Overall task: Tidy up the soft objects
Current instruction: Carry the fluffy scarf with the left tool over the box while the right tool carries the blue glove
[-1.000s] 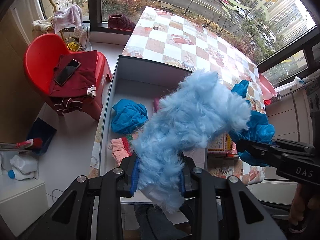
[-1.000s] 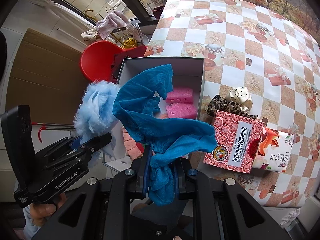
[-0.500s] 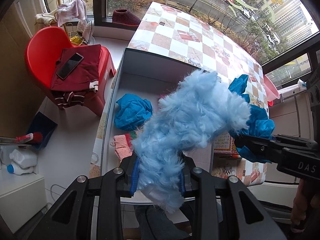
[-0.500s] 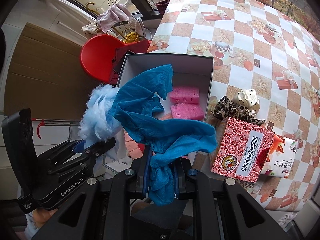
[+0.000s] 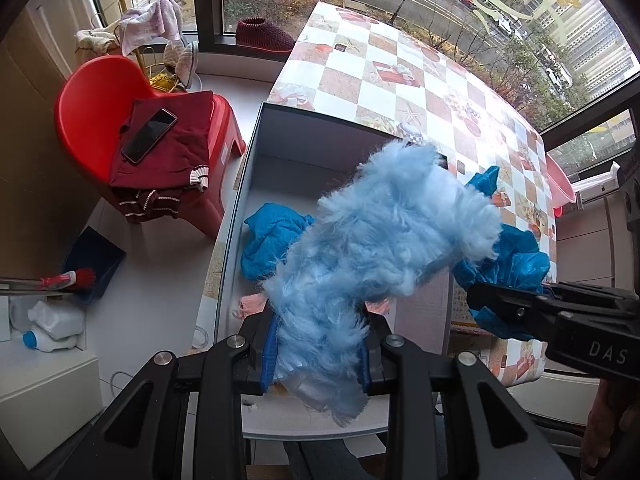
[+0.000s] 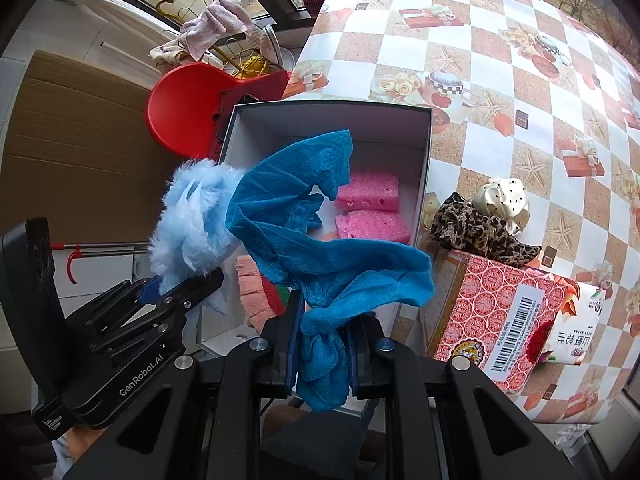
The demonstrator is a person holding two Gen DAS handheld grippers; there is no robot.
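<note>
My left gripper [image 5: 318,354] is shut on a fluffy light-blue piece [image 5: 384,256] and holds it above the near end of a white open box [image 5: 288,168]. It also shows in the right wrist view [image 6: 192,220]. My right gripper [image 6: 322,350] is shut on a blue cloth [image 6: 304,216] held above the same box [image 6: 332,118]. Inside the box lie another blue cloth [image 5: 272,236], two pink sponges [image 6: 370,208] and a salmon knitted piece [image 6: 252,280].
The box stands at the left edge of a checked table [image 6: 500,60]. Right of it lie a leopard scrunchie [image 6: 476,232], a cream dotted scrunchie [image 6: 504,200] and a red patterned carton [image 6: 500,312]. A red chair [image 5: 100,128] with clothes and a phone stands on the left.
Both grippers have shifted a little forward toward the box, still holding their soft pieces. The box looks larger and nearer in both views.
</note>
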